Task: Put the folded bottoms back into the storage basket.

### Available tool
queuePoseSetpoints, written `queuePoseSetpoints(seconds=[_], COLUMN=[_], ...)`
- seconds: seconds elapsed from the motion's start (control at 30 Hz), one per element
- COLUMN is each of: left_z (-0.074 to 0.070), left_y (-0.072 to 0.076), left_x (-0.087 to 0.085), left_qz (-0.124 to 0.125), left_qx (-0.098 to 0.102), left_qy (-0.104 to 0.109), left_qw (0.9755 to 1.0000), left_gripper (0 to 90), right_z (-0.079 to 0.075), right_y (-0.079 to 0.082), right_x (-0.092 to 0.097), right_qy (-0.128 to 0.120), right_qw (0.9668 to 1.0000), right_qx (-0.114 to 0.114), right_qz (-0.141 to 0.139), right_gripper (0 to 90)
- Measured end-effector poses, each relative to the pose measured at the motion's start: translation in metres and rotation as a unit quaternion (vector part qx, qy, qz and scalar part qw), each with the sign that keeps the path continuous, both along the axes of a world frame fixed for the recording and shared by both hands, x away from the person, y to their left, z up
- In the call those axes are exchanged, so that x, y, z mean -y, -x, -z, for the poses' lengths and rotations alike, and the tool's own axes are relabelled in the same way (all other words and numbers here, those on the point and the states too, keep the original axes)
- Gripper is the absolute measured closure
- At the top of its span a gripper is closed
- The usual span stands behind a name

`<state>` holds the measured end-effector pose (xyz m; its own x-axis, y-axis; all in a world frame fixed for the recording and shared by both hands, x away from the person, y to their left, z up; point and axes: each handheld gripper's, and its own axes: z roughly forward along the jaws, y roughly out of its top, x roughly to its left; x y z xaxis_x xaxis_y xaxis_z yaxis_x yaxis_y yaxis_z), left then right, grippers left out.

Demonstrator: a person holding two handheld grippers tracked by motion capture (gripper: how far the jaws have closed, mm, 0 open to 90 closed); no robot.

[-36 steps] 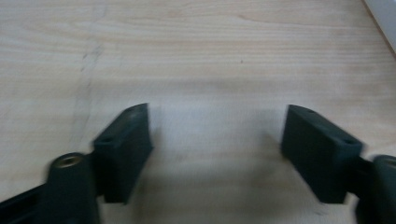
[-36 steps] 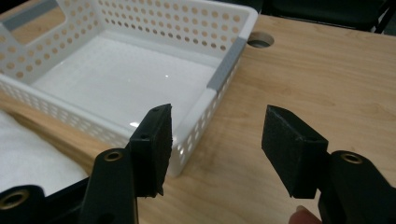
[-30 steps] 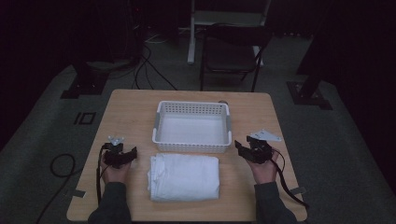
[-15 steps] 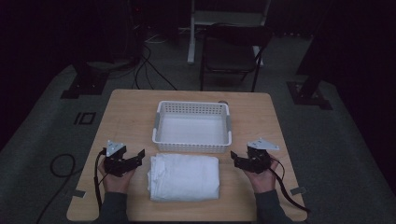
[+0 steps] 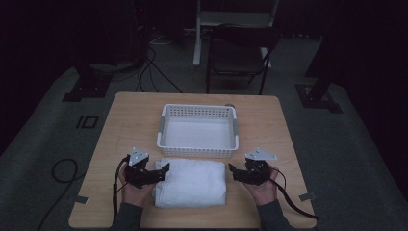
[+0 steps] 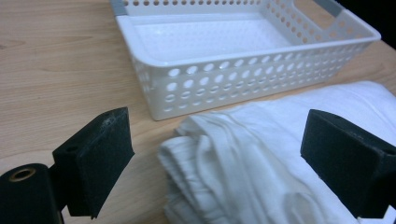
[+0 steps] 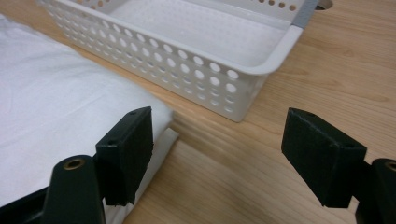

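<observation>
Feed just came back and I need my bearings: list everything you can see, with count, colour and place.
folded cloth: one, white, near edge of the table, between the two grippers
basket: one, white, perforated walls, empty, mid-table just beyond the cloth
table: one, light wood, centre of the high view
chair: one, dark, on the floor beyond the table
cables: several, black, on the floor beyond the table's left corner
left gripper: one, black, jaws open at the cloth's left end, just been opening
right gripper: one, black, jaws open beside the cloth's right end
hands: two, at the near edge, one on each gripper
</observation>
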<state>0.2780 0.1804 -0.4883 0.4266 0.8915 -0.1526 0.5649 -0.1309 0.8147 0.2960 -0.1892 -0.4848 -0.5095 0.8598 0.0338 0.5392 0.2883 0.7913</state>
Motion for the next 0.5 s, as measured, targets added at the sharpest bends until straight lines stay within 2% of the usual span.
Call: queuePoseSetpoints(seconds=[0.23,0.33,0.5], left_z=[0.007,0.011,0.017], left_y=[0.008,0.012,0.018], left_x=[0.013,0.017,0.018], left_qz=[0.010,0.010,0.014], left_qx=[-0.016,-0.023,-0.034], left_qy=[-0.017,-0.020,-0.021], left_qw=[0.9997,0.9995,0.9991], left_gripper=[8.7,8.7,8.7], right_z=[0.003,0.005,0.013], right_y=[0.004,0.006,0.009], right_x=[-0.008,-0.013,-0.025], right_qy=[0.002,-0.008,-0.005], right_qw=[0.9998,0.9995,0.9988], right_qx=[-0.007,-0.014,-0.027], right_qz=[-0.016,-0.026,-0.042], right_gripper=[24.6,23.4,21.0])
